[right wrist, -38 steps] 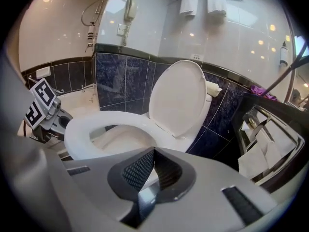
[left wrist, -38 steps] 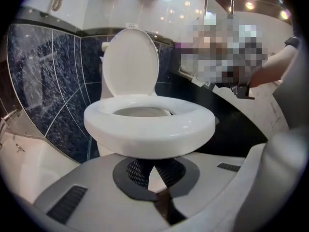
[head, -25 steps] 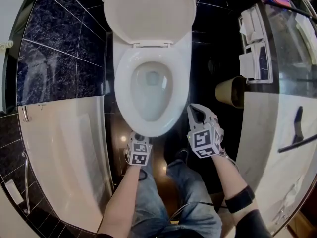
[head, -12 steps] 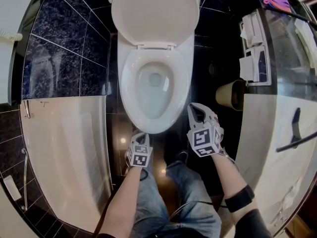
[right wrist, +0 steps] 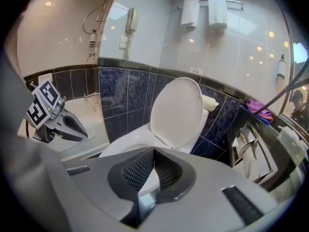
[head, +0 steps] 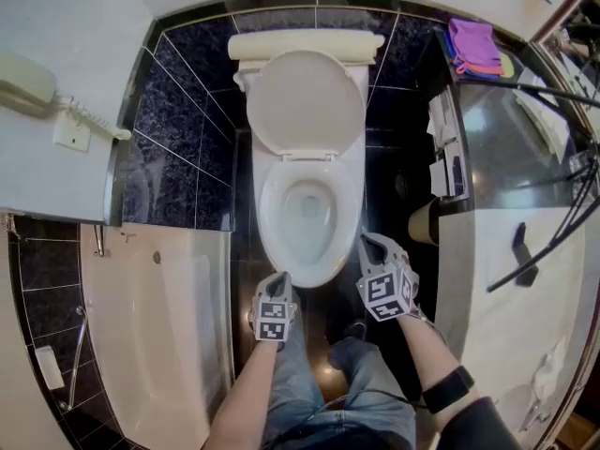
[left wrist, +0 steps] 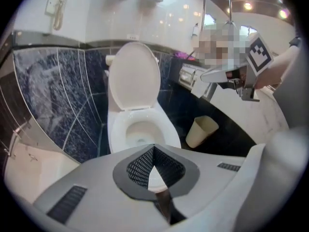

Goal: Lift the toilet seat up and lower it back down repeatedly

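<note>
I am holding my left claw (left wrist: 154,146) clenched, its pads meeting at the tips with nothing between them, and my right claw (right wrist: 154,150) is clenched and empty in the same way. Both are hanging just off the front rim of the bowl (head: 309,216), the left at about seven o'clock of it and the right at about four o'clock, and neither is touching the porcelain. The toilet seat (head: 306,101) is standing raised at twelve o'clock, leaning back towards the tank (head: 306,44), so the bowl is lying open below it. I judge that I am in the lowering half of a cycle. With the seat tipped past upright it is resting there by its own weight, and that is probably why I am gripping nothing. I am likely keeping the claws closed because a blunt, closed tip is enough to nudge the top edge forward, and both are pointing towards twelve o'clock for that reach. The waste bin (head: 424,221) is sitting at three o'clock of the bowl, near my right claw, and the bathtub (head: 155,317) is lying at nine o'clock. I am therefore expecting to travel straight up the middle between them.
</note>
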`<action>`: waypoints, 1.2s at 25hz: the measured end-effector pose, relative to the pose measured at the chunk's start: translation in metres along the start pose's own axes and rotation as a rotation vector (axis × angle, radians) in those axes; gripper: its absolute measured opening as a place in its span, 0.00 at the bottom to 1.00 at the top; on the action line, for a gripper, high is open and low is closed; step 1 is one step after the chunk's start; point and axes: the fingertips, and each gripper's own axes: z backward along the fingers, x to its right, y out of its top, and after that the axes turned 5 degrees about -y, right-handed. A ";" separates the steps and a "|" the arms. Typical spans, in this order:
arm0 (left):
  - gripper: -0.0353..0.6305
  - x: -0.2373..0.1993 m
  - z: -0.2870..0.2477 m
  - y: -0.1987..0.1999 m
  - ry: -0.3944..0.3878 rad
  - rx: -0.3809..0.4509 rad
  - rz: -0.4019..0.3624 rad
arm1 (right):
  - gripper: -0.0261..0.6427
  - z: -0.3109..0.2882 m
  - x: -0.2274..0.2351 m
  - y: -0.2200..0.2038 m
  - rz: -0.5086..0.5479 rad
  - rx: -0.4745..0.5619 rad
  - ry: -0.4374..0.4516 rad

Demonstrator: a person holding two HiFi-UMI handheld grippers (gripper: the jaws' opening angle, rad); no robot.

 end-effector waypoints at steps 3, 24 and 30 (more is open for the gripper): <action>0.05 0.000 0.050 0.064 0.017 0.079 -0.037 | 0.07 0.035 0.017 0.050 -0.036 0.042 -0.013; 0.05 0.019 0.311 0.306 0.064 0.462 -0.138 | 0.07 0.241 0.105 0.184 -0.346 0.226 -0.109; 0.05 0.020 0.326 0.296 0.074 0.475 -0.113 | 0.07 0.260 0.109 0.163 -0.376 0.216 -0.134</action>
